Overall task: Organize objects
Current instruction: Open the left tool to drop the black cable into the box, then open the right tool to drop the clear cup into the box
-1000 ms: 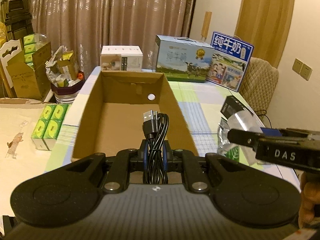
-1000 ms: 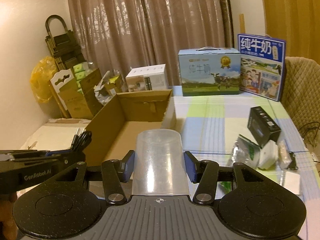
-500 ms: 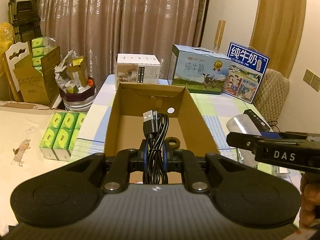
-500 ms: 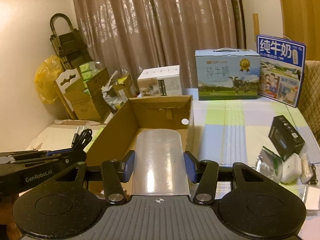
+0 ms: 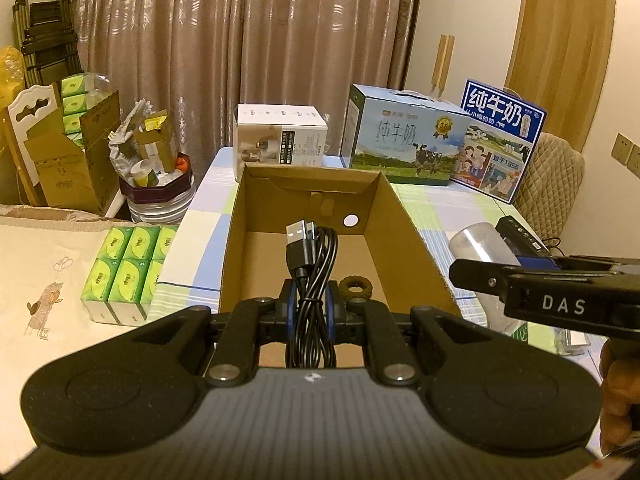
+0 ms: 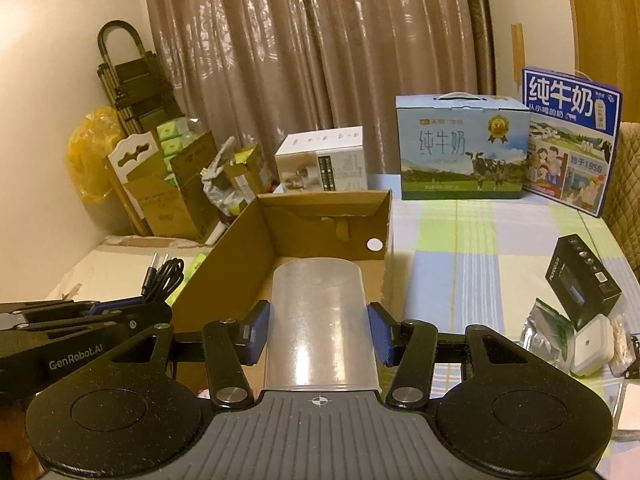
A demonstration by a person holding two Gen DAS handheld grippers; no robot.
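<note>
An open cardboard box [image 5: 404,220] [image 6: 224,260] lies lengthwise on the checked table. My left gripper [image 5: 311,302] is shut on a bundled black USB cable [image 5: 310,264], held above the box's near end. A small brown ring [image 5: 355,287] lies on the box floor beside it. My right gripper [image 6: 318,328] is shut on a clear plastic cup [image 6: 318,320], held over the box's near right part. From the left wrist view the cup [image 5: 478,242] and right gripper appear at the right; from the right wrist view the cable [image 6: 164,280] and left gripper appear at the left.
Two milk cartons [image 5: 404,140] [image 6: 568,140] and a white box [image 5: 280,136] stand at the table's far edge. A black box [image 6: 582,286], foil pouch [image 6: 546,330] and white case [image 6: 592,344] lie right of the cardboard box. Green tissue packs [image 5: 128,272] sit left.
Both grippers have risen and drawn back from the box, so more of its floor and the brown ring show. Each still holds its object.
</note>
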